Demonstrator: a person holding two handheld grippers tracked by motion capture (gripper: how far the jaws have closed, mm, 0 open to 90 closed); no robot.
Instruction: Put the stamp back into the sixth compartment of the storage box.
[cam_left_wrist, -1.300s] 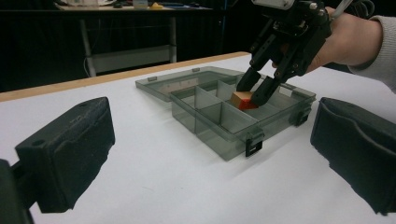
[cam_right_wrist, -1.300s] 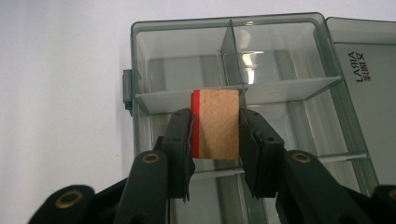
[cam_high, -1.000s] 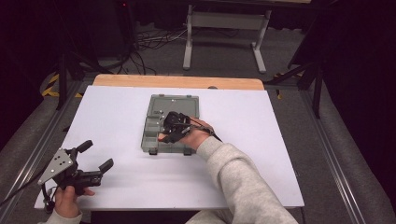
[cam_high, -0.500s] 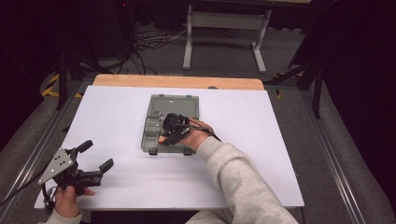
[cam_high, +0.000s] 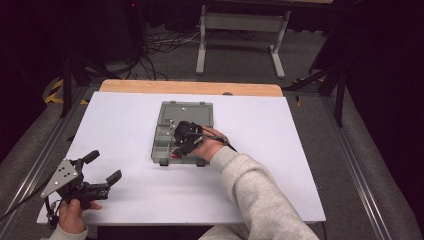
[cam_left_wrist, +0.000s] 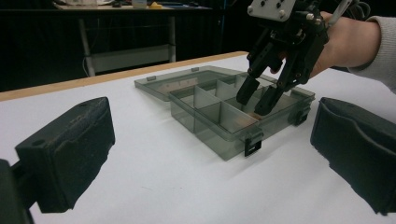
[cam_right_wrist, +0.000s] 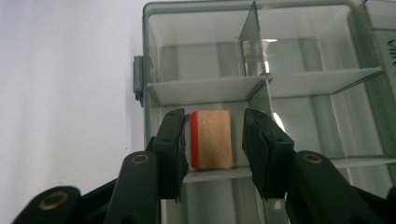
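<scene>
In organiser box (cam_right_wrist: 154, 56), near-corner compartment: tan block w/ red edge (cam_right_wrist: 211, 139) set down between right gripper (cam_right_wrist: 212, 140) jaws, just opening, gap on one side. Withdrawal left. Left gripper (cam_high: 95, 170) open, idle.

White-covered table (cam_high: 125, 120), open grey compartment box (cam_high: 186, 111) lying near centre

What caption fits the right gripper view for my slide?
Right gripper straddling a tan, red-edged block inside a compartment of the open grey organizer box.
</scene>
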